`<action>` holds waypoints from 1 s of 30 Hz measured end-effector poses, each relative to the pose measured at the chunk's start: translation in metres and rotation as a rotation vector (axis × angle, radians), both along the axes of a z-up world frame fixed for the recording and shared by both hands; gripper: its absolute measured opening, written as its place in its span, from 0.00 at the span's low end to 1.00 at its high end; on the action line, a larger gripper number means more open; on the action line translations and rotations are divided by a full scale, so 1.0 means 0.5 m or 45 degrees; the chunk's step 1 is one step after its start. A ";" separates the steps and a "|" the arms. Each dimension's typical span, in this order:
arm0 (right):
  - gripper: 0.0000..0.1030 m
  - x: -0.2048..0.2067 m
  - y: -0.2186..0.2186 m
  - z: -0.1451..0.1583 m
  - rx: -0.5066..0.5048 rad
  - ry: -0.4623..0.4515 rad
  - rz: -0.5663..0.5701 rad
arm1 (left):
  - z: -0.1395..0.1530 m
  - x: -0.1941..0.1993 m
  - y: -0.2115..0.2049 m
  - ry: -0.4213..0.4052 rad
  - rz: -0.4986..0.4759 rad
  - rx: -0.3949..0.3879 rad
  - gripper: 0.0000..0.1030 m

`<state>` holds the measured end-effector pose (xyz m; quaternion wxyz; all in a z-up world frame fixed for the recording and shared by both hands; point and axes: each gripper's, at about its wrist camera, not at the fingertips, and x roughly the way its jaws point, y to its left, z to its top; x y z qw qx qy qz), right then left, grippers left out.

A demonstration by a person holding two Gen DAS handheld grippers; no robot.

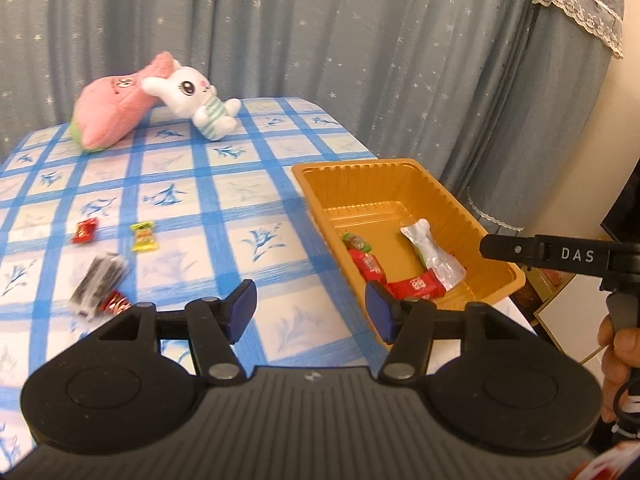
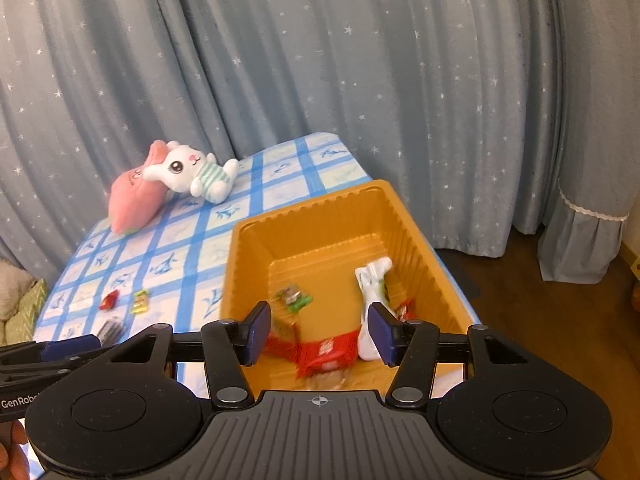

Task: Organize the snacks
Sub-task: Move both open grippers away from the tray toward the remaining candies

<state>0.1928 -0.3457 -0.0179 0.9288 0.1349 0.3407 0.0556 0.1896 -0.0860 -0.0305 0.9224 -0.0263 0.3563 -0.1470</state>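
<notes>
Both sets of fingers stand released and empty: the right gripper (image 2: pixel 319 334) over the orange plastic tray (image 2: pixel 404 216), where several wrapped snacks (image 1: pixel 416 285) already lie; the left gripper (image 1: pixel 310 312) near it. Four loose sweets (image 1: pixel 143 236) remain on the blue-checked desk (image 1: pixel 224 184), apparently next.

Both grippers matte black: ribbed central housing, round disc at each shoulder, silver pivot screws on linkage arms.

Left gripper (image 1: pixel 310 310): dark blue pads.

Right gripper (image 2: pixel 320 334): dark blue pads; white "DAS" lettering along its side; black cord loops near hand (image 1: pixel 618 364) at 3 o'clock.
</notes>
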 end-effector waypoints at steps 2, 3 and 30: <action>0.53 -0.021 0.010 0.009 0.007 0.005 0.008 | 0.008 -0.024 0.012 -0.015 0.015 -0.005 0.59; 0.53 -0.032 0.016 0.013 0.011 0.003 0.011 | 0.012 -0.036 0.018 -0.022 0.023 -0.006 0.60; 0.59 -0.180 0.231 0.030 -0.016 -0.040 0.243 | 0.046 -0.215 0.215 -0.053 0.331 0.014 0.72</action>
